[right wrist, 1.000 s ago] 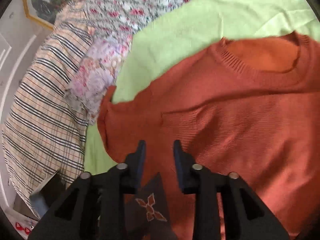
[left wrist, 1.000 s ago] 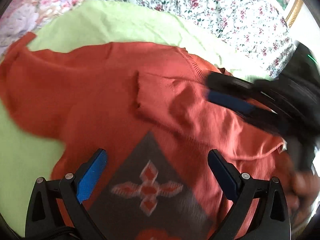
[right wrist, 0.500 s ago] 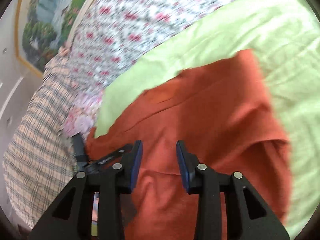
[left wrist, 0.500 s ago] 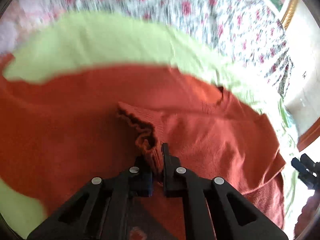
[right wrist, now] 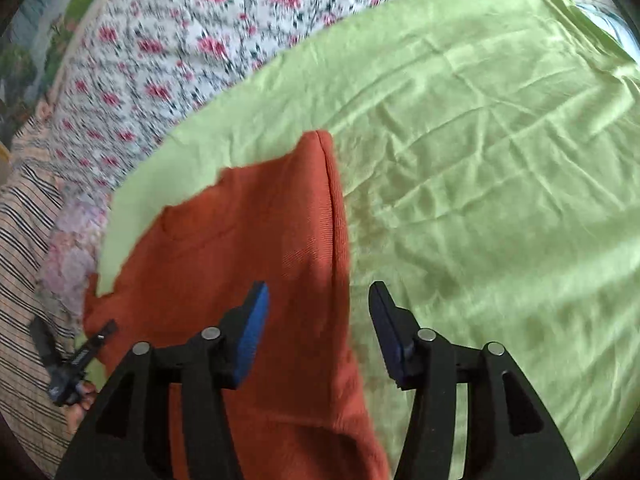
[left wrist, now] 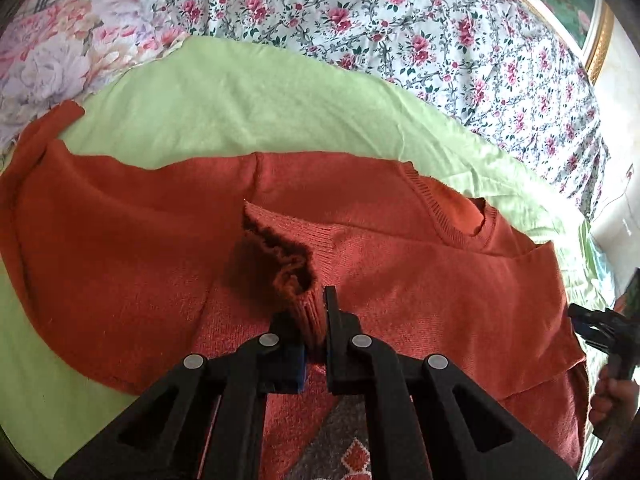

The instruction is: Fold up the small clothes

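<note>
Where a second ago the left gripper (left wrist: 316, 320) hung wide above the orange sweater (left wrist: 400, 280), its jaws now pinch a bunched ribbed cuff (left wrist: 308, 312). That sweater lies spread on the green sheet (right wrist: 480, 140) over the bed. Only the right wrist view shows the right gripper (right wrist: 320, 320), whose jaws have just been opening, straddling the sweater's folded edge without touching it.

Left hand-held gripper (left wrist: 316, 312) clamped, right (right wrist: 318, 328) parted
</note>
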`<state>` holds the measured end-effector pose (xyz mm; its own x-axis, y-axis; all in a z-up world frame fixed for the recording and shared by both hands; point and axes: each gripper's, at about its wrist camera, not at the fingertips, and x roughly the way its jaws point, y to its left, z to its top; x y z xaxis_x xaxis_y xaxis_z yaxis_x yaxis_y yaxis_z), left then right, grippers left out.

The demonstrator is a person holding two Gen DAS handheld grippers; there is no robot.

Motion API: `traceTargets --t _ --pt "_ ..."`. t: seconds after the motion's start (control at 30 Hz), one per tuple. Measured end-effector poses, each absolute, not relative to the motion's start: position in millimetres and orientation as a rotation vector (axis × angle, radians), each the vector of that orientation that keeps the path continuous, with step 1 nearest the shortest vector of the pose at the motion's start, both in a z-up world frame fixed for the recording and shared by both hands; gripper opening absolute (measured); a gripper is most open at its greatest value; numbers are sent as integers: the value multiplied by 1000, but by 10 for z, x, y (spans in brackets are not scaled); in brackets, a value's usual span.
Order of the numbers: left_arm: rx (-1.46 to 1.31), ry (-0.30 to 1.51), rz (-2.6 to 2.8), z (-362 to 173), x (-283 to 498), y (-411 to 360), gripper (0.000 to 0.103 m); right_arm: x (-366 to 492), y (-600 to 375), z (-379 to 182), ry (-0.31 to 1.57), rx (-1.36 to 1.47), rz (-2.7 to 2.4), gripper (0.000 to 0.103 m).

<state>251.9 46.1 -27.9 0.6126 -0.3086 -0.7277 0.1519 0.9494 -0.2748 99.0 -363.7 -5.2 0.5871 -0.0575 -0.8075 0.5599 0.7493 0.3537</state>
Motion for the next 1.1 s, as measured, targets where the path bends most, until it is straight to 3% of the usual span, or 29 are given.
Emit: traceTargets --t 0.1,0.17,0.33,0.6,0.83,0.9,1.0,1.1 --pt "-172 874 -271 -269 2486 446 5 1198 -3664 -237 939 604 -370 54" --pt "-165 869 -287 -231 2461 401 5 1239 -3636 -213 941 557 -354 12" --pt "-140 869 -346 -218 2430 168 5 955 -3814 116 823 560 -372 10" --pt "-141 918 -334 -417 2505 230 5 914 -3953 -106 888 560 -428 10" --pt "-136 920 -320 -417 2443 284 7 826 -3621 210 830 474 -529 20" --pt "-141 929 -317 -419 2445 315 10 855 -3423 157 847 489 -410 27" --pt "-138 930 -302 -380 2370 454 19 931 -3296 -133 962 450 -428 27" --pt "-138 907 -268 -275 2277 759 22 844 -3286 -104 940 500 -427 30"
